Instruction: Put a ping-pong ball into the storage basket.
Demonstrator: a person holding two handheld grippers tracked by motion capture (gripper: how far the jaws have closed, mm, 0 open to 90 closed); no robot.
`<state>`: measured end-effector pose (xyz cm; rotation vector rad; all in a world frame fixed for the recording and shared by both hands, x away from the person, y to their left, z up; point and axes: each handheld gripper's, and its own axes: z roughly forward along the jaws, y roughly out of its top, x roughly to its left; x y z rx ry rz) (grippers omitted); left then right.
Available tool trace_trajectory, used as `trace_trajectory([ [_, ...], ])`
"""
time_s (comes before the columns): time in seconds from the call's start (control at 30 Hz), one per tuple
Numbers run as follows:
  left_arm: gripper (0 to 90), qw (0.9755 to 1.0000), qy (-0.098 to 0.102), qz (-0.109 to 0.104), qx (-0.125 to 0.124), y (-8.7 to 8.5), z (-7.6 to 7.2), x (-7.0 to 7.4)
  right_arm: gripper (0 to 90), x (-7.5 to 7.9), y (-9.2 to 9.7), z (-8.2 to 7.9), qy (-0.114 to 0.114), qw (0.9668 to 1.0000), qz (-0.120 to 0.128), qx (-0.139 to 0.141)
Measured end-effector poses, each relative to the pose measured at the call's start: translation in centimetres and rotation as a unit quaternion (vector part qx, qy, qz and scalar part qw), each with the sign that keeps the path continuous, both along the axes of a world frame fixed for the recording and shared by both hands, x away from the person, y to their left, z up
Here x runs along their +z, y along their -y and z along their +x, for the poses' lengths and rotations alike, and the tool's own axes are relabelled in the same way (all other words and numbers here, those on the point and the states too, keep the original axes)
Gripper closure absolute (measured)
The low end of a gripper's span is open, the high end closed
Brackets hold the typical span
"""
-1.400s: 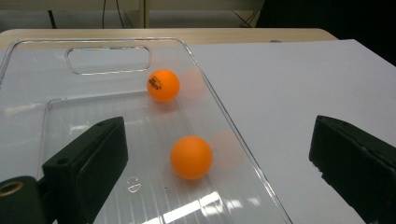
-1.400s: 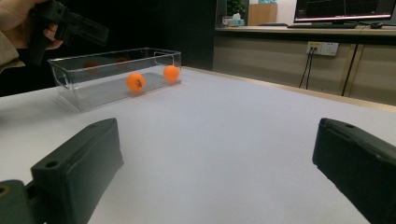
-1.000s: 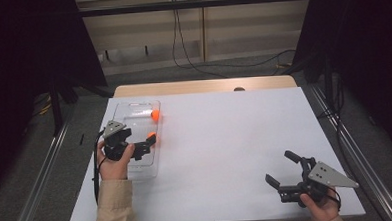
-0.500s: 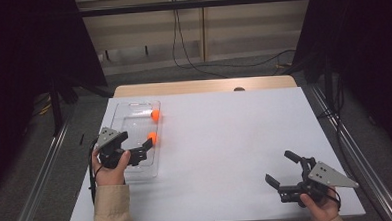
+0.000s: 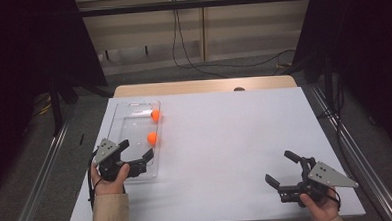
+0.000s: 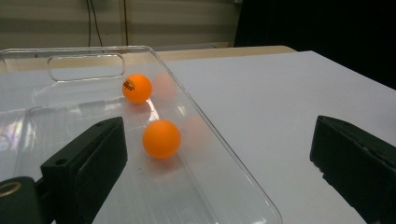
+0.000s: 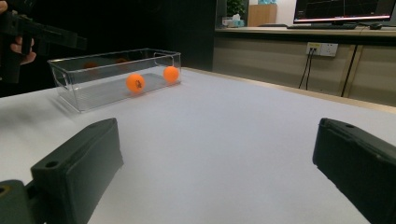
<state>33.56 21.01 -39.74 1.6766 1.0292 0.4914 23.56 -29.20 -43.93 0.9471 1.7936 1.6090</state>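
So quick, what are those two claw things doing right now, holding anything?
Left gripper: open, holding nothing, over the clear tray.
Right gripper: open, holding nothing.

White-topped table on a grey floor, flanked by black curtains, with a beige panelled wall, trailing cables and a wall socket behind.

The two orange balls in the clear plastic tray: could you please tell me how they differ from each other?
The farther orange ball shows a dark printed mark; the nearer orange ball shows none on its visible side. The farther ball lies toward the handle end of the clear plastic tray, whereas the nearer ball sits about mid-tray, closer to the left tongs. Both are round, orange, similar in size, beside the same long wall.
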Motion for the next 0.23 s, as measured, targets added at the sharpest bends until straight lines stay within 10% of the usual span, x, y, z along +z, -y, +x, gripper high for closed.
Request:
trace_trajectory([
  [0.23, 3.2, 0.9994, 0.032, -0.015, -0.001, -0.24, -0.63, -0.26, 0.7, -0.02, -0.04, -0.01, -0.001, 1.0, -0.001, 0.0],
])
